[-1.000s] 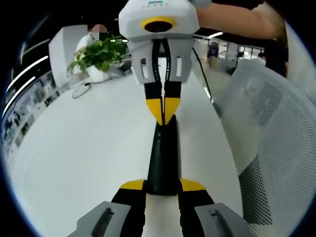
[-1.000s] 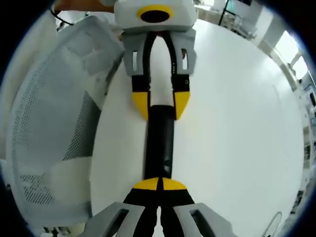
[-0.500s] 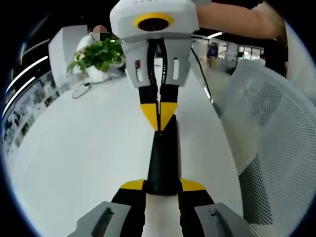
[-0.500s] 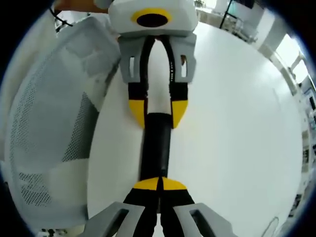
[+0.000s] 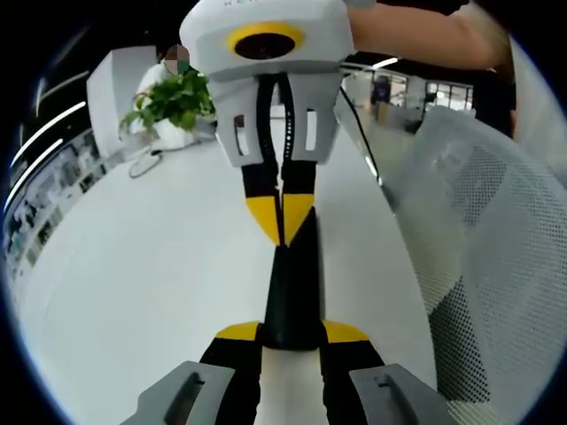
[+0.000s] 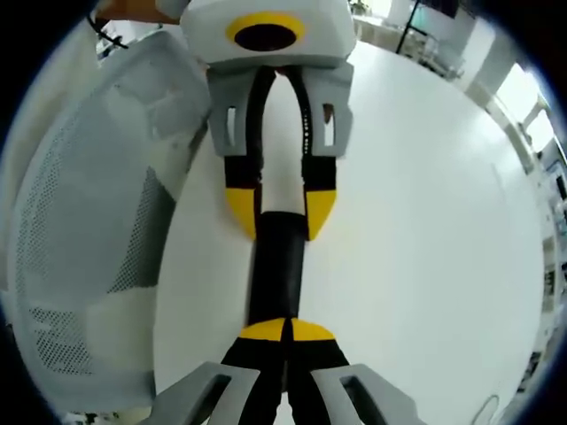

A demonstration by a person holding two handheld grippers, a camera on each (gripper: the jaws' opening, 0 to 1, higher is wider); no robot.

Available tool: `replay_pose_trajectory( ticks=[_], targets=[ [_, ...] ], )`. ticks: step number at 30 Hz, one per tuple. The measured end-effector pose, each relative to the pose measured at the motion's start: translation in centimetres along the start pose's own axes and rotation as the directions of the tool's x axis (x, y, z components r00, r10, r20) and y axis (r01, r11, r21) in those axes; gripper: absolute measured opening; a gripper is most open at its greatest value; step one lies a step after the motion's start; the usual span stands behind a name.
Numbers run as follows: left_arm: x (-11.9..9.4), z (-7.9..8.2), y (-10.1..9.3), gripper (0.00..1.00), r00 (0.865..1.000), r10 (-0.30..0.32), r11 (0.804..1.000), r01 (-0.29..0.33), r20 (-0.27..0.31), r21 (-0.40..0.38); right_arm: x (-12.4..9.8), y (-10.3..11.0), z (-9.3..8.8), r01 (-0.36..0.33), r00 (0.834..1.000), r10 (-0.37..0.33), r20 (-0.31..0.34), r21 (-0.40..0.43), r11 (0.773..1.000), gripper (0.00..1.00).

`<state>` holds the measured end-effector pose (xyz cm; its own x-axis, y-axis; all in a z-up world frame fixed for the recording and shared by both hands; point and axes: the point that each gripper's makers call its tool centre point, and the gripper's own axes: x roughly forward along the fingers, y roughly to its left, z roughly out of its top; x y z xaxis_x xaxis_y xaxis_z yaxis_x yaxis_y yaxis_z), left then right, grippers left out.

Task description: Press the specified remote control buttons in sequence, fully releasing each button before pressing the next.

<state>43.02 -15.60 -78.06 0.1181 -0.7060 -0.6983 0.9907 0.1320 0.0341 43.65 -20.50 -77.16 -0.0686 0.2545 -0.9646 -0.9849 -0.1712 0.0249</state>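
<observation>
currently left claw (image 5: 292,332) clamps the remote (image 5: 292,283) on the desk (image 5: 151,283); right claw (image 5: 282,232), tips together, risks sliding onto a neighbouring button.

**Hardly any legible text**

Faint grey lettering runs along the top edge of the white-and-yellow right gripper's (image 5: 282,232) housing in the left gripper view, cut off and too blurred to read. The black bar-shaped remote control (image 5: 292,283) shows no readable markings.
</observation>
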Motion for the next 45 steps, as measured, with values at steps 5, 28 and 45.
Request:
replay_pose_trajectory(
  ticks=[5,28,45],
  targets=[
    [-0.04,0.08,-0.08,0.24,1.000,0.000,1.000,0.000,0.000,0.003,0.06,-0.04,-0.10,0.000,1.000,0.000,-0.004,-0.001,1.000,0.00],
    [-0.07,-0.01,-0.02,0.23,1.000,-0.002,1.000,0.002,-0.002,0.002,0.49,-0.16,-0.36,-0.007,1.000,0.007,-0.021,-0.007,1.000,0.00],
    [0.12,-0.33,0.32,0.23,1.000,-0.001,1.000,0.001,-0.004,-0.005,0.54,-0.14,-0.31,-0.008,1.000,0.008,-0.024,-0.005,1.000,0.00]
  ],
)
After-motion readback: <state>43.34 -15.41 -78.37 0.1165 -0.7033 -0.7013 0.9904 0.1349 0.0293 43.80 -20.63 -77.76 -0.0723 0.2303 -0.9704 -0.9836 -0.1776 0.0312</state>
